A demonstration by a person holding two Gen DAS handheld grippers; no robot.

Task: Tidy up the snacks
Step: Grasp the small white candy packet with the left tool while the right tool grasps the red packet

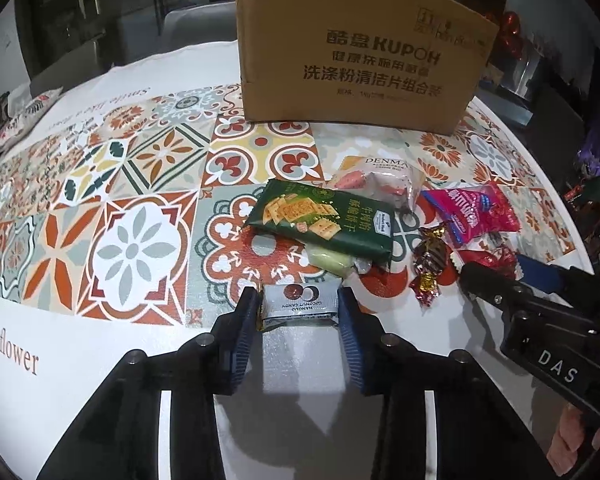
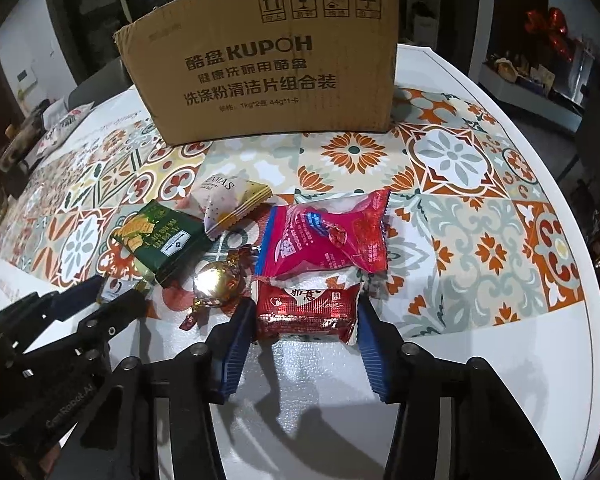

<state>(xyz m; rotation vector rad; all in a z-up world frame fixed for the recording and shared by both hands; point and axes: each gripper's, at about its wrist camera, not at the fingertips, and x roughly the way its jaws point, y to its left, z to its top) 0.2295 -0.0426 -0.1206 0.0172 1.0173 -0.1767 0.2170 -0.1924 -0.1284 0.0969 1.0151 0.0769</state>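
The green cracker pack point(image 1: 320, 220) half covers a pale sweet point(image 1: 332, 260). Left gripper point(image 1: 299, 304) clamps the silver candy point(image 1: 298, 302); right gripper point(image 2: 306, 312) clamps the red packet point(image 2: 306, 308) before the cardboard box point(image 2: 268, 68).

1. The left wrist view looks low and close along its own blue-padded fingers point(image 1: 350, 316) across the patterned table point(image 1: 140, 184) toward the cardboard box point(image 1: 360, 48).
2. The right wrist view sits likewise, just right of it, facing the same box point(image 2: 268, 72) from close above the table point(image 2: 480, 208).
3. Both share the snack pile, including the green cracker pack point(image 1: 324, 220) point(image 2: 164, 240), and each sees the other gripper at its edge.
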